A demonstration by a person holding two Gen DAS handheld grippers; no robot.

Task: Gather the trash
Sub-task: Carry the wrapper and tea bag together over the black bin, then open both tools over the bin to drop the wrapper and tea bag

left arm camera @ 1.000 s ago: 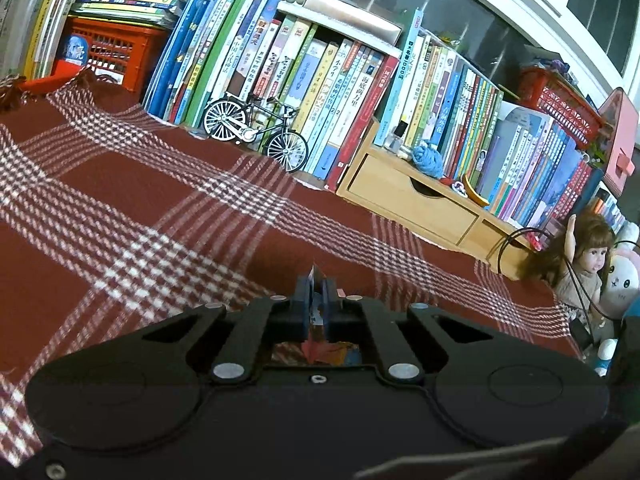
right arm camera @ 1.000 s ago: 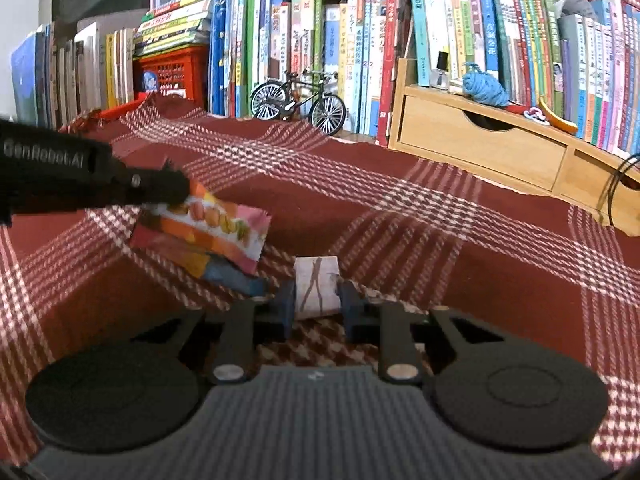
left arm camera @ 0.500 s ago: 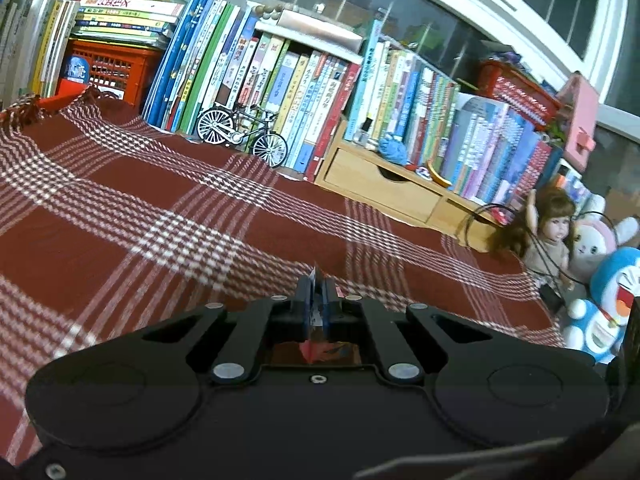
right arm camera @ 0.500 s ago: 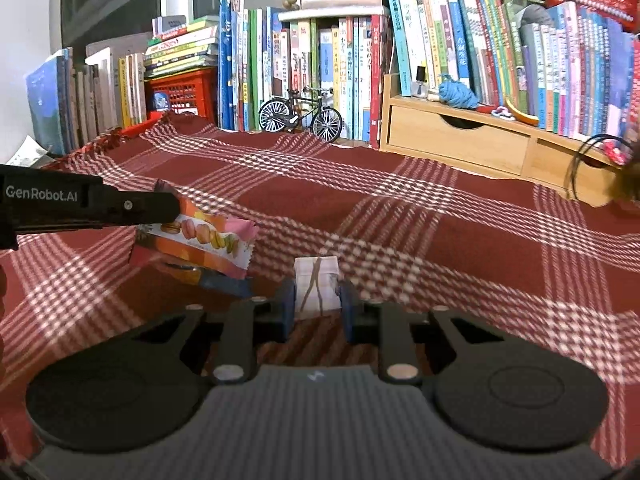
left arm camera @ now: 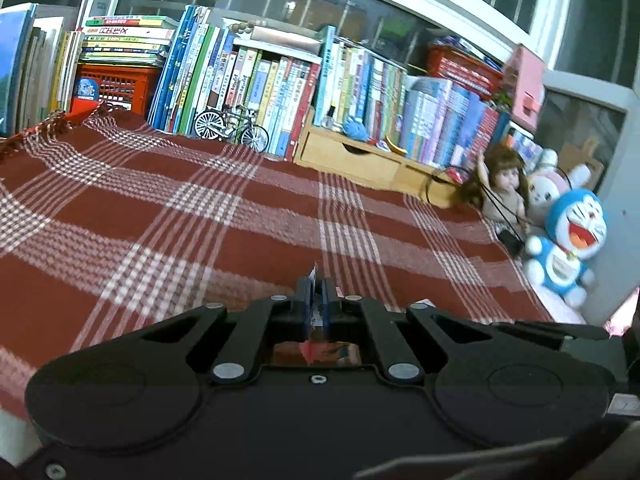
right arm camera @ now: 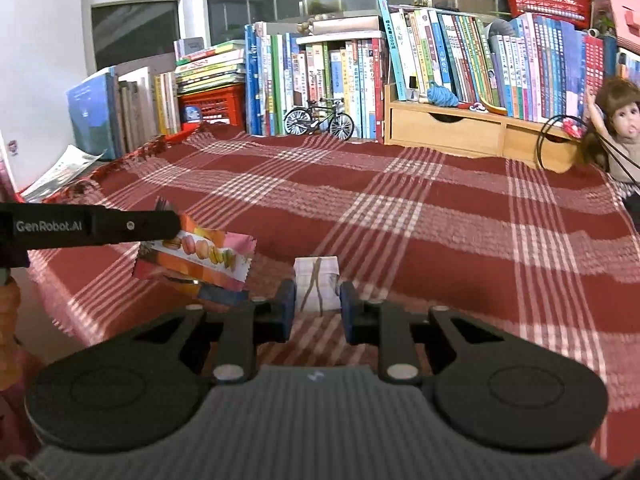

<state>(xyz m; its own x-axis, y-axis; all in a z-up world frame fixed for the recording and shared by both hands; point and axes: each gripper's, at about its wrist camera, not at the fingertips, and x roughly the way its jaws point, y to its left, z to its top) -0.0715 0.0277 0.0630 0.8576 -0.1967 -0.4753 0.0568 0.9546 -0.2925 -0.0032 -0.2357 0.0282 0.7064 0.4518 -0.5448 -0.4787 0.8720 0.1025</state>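
Observation:
My left gripper [left arm camera: 317,296] is shut on flat snack wrappers, which show only as a thin edge [left arm camera: 313,276] between the pads in the left wrist view. The right wrist view shows the same left gripper [right arm camera: 170,222] coming in from the left, with a pink macaron-print wrapper [right arm camera: 200,258] and a darker wrapper [right arm camera: 218,294] under it hanging from its tip above the cloth. My right gripper [right arm camera: 316,300] is shut on a small white box [right arm camera: 316,286] with brown lines, held upright between the blue pads, above the red plaid cloth [right arm camera: 400,216].
Rows of books [right arm camera: 440,52], a model bicycle [right arm camera: 319,118] and a wooden drawer unit [right arm camera: 452,130] line the far edge. A doll [left arm camera: 502,188] and plush toys [left arm camera: 572,236] stand at the right. A red crate [right arm camera: 212,106] sits at the back left.
Both grippers have pulled back from the bookshelf and risen a little, still holding their loads. More cloth shows ahead, and the doll and plush toys have come into view.

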